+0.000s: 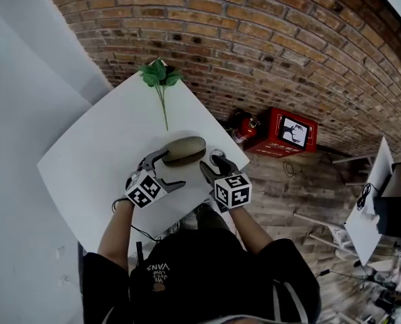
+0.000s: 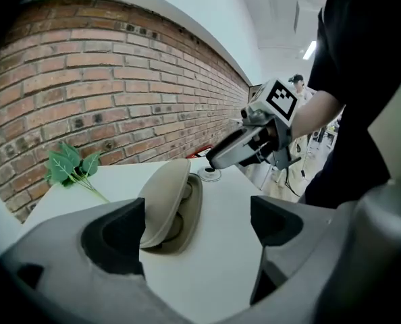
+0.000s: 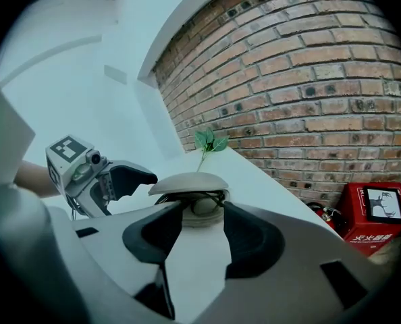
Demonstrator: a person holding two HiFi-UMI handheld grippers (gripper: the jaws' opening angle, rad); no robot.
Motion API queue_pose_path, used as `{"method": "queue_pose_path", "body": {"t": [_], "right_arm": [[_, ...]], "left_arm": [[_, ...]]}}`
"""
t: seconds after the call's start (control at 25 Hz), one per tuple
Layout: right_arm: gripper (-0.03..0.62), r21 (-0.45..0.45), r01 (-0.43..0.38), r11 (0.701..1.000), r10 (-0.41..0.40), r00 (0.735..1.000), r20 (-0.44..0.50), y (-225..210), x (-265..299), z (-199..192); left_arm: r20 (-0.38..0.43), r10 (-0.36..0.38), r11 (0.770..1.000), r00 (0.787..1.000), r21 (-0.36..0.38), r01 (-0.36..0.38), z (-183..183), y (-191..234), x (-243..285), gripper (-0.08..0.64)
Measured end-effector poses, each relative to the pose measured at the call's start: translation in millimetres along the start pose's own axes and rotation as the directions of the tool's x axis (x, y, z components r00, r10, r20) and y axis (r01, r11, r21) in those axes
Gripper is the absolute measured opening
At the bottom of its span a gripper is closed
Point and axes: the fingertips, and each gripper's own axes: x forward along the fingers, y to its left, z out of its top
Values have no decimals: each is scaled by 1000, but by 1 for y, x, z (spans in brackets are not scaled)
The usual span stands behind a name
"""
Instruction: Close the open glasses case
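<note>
A beige glasses case (image 1: 184, 150) lies on the white table (image 1: 99, 147), its lid (image 2: 163, 198) partly raised with glasses (image 3: 202, 206) showing inside. My left gripper (image 1: 170, 169) sits just in front of the case on its left side. It is open, and its left finger (image 2: 116, 235) is close to the lid's edge. My right gripper (image 1: 212, 166) is at the case's right end, open, with nothing between its fingers (image 3: 254, 238). In the right gripper view the case (image 3: 190, 184) lies just beyond the fingertips, and the left gripper (image 3: 129, 177) hovers beside it.
A green leafy sprig (image 1: 160, 76) lies at the table's far corner. A small round object (image 1: 218, 154) sits by the table's right edge. On the floor beyond that edge, against the brick wall (image 1: 268, 46), stand a red box (image 1: 289, 131) and a fire extinguisher (image 1: 244, 127).
</note>
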Motion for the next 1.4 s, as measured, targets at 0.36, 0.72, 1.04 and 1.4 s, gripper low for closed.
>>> {"method": "queue_pose_path", "body": {"t": [0.36,0.72,1.04,1.4], "right_arm": [[192,-10,-25,1000,25,1000,12,-5,12,6],[198,-43,-76,996,75,996,-39,2,31,0],[196,-50,-80,996,77,995,-62,1,36,-4],[196,-47,-56,997,54,997,-49,-1,27,0]], "left_arm": [[-86,-9,1000,996,11,10,-17,-22,11,483],[-151,46,997,988,75,-35,-24,-26,18,483],[-146,71,997,987,31,-67,-26,-22,19,461],[-146,121,992,982,47,-115,-25,-19,19,443]]}}
